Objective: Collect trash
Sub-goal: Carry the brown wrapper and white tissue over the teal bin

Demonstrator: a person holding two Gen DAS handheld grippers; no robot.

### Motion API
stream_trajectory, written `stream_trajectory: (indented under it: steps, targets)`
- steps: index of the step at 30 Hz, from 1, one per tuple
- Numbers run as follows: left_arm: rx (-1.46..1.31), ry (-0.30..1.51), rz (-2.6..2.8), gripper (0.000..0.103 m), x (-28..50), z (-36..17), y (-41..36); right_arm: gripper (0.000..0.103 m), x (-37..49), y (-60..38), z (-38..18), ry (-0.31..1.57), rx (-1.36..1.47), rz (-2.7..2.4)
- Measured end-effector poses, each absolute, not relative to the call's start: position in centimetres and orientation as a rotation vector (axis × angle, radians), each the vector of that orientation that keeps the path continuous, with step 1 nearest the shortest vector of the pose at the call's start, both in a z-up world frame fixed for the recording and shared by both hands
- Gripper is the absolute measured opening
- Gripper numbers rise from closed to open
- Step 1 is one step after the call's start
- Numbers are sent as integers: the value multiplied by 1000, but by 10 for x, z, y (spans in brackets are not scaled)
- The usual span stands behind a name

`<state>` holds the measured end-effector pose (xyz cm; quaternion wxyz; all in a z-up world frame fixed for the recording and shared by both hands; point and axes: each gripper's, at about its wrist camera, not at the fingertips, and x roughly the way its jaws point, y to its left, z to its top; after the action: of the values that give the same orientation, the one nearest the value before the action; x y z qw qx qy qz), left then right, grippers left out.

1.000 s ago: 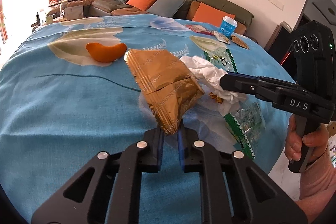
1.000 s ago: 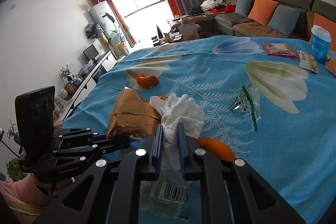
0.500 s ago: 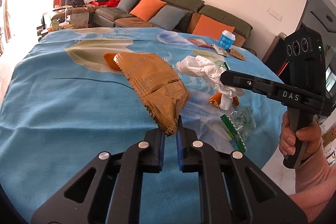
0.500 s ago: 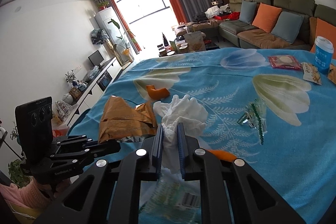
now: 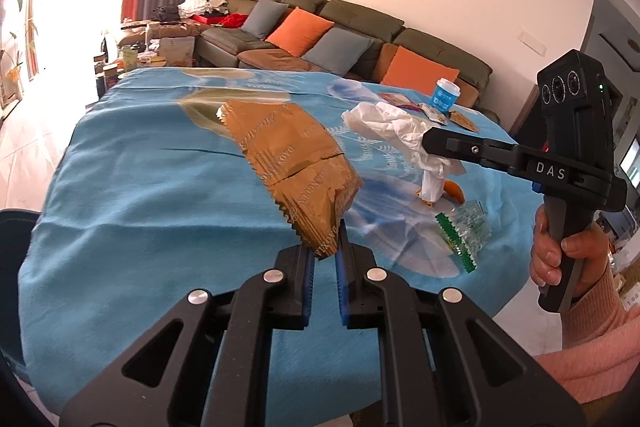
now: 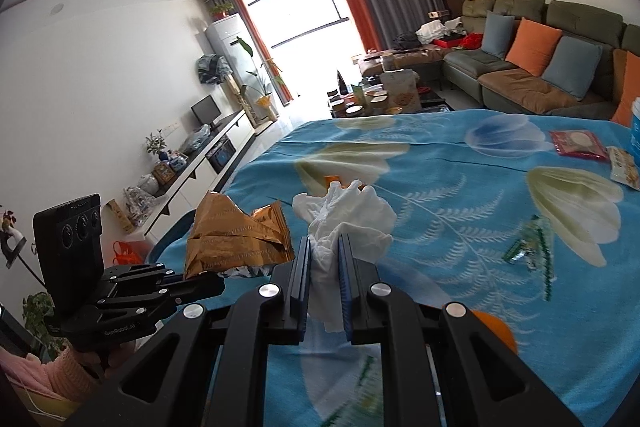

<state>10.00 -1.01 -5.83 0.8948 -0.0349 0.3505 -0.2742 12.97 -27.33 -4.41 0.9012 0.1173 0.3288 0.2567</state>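
Lifted higher, brown wrapper (image 5: pixel 294 163) and tissue (image 6: pixel 344 223) hang pinched in each claw.

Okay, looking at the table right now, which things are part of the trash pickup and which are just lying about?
Part of the job:
- gold snack bag, held in the left hand-held gripper
- crumpled white tissue, held in the right hand-held gripper
- clear green-edged wrapper
- orange peel

Just lying about:
- sofa cushions
- blue floral tablecloth
- TV
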Motion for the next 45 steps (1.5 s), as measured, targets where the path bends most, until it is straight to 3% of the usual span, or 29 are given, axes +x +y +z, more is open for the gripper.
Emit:
stream_trajectory:
  steps: [45]
  targets:
    - [-133,660,-303,10,34,-25,129,12,147,-111,-37,729,143,853]
